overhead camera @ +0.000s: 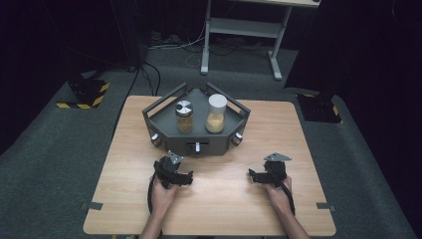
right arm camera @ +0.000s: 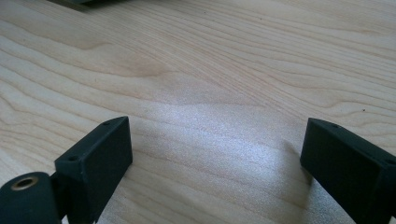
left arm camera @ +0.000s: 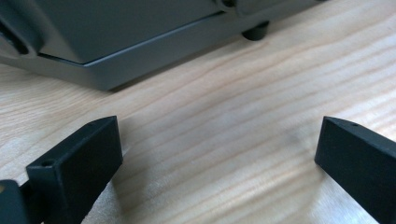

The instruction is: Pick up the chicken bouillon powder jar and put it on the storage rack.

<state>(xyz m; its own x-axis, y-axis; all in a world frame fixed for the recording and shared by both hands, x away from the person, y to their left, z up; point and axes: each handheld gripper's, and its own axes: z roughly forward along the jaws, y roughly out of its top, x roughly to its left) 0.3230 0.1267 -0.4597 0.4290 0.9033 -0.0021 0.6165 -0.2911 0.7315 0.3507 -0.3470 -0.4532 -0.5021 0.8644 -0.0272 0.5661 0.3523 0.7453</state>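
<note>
wooden table (overhead camera: 219, 209) is taking up the centre of the high view, sitting on dark grey carpet. a white-framed desk (overhead camera: 244, 27) is standing beyond its far edge.

grey five-sided tray (overhead camera: 171, 130) is sitting on the far half of the table, railed along its sides, w/ round knobs showing on its near faces. two jars are standing upright inside it, side by side and slightly apart: the taller jar w/ white lid (overhead camera: 216, 114) at right, holding pale tan granules, and the shorter jar w/ silver lid (overhead camera: 184, 116) at left, holding darker tan stuff.

both hands are coming in from the near edge, resting low on the table.

left gripper (overhead camera: 186, 178) is lying near the tray's near-left face, just short of it. in the left gripper view its jaws are standing wide apart w/ bare wood btwn them, nothing held; the tray's base is showing close ahead.

right gripper (overhead camera: 253, 175) is lying on the near-right part of the table, well apart from the tray. in the right gripper view its jaws are standing wide apart over bare wood, gripping nothing.
</note>
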